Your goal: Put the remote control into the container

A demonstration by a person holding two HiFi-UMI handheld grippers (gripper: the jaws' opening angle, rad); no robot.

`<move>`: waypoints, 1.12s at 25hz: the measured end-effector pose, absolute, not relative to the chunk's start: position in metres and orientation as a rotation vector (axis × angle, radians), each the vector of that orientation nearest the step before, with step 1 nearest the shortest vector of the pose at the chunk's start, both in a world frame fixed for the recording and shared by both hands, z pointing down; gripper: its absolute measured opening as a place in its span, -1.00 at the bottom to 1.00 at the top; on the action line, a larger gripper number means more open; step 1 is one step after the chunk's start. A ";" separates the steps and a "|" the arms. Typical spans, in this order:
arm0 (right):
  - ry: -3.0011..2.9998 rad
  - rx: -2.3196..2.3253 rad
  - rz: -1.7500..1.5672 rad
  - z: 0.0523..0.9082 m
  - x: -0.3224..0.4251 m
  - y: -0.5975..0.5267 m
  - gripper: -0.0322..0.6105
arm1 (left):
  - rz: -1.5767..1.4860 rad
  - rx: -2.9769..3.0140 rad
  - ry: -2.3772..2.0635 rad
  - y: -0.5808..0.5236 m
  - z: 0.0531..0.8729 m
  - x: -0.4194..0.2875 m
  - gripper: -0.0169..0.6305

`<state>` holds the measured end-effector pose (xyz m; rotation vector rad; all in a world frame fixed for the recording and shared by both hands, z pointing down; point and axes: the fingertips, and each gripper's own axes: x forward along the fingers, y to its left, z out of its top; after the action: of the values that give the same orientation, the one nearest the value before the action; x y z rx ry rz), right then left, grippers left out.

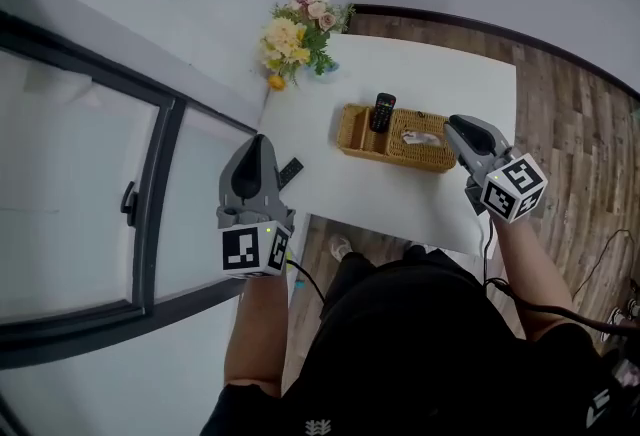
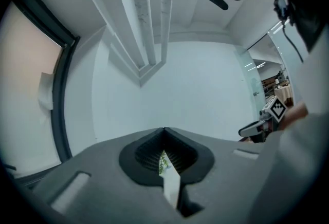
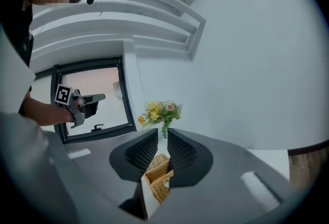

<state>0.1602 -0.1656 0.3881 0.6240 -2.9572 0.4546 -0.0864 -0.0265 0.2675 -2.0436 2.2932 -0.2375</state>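
- Left gripper (image 1: 259, 144): jaws closed tip to tip, nothing between them; held beside the left edge of the white table (image 1: 400, 194).
- Right gripper (image 1: 455, 129): jaws a narrow gap apart, empty; the woven basket (image 1: 350, 138) shows through the gap.
- Remote control (image 1: 382, 111): in the basket's left end, far end leaning over the rim; ahead and left of the right gripper, apart from it.
- Basket: on the table, right end just in front of the right gripper's tips.
- Second remote (image 1: 290, 171): on the table's left edge, just right of the left gripper.
- Flowers (image 1: 300, 36): far table corner, ahead of the left gripper.
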 end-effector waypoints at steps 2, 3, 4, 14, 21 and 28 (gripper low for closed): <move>-2.973 0.576 0.430 0.383 0.139 -0.160 -0.71 | -0.227 -2.002 2.330 -0.011 0.267 -0.105 -0.95; -2.978 0.554 0.421 0.381 0.127 -0.156 -0.71 | -0.224 -1.983 2.347 -0.003 0.266 -0.115 -0.95; -2.981 0.532 0.415 0.381 0.114 -0.152 -0.71 | -0.224 -1.966 2.359 0.005 0.266 -0.124 -0.95; -2.926 0.382 0.407 0.398 -0.012 -0.093 -0.71 | -0.228 -1.915 2.453 0.072 0.293 -0.234 -0.95; -2.839 0.378 0.417 0.421 -0.091 -0.062 -0.71 | -0.230 -1.994 2.402 0.088 0.322 -0.300 -0.95; -2.760 0.384 0.408 0.444 -0.149 -0.036 -0.70 | -0.163 -2.105 2.398 0.092 0.361 -0.354 -0.95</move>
<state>-0.1490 -0.0361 0.4441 0.3844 -2.7599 0.4082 -0.3541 0.0923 0.3611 -2.1045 2.3984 -0.1631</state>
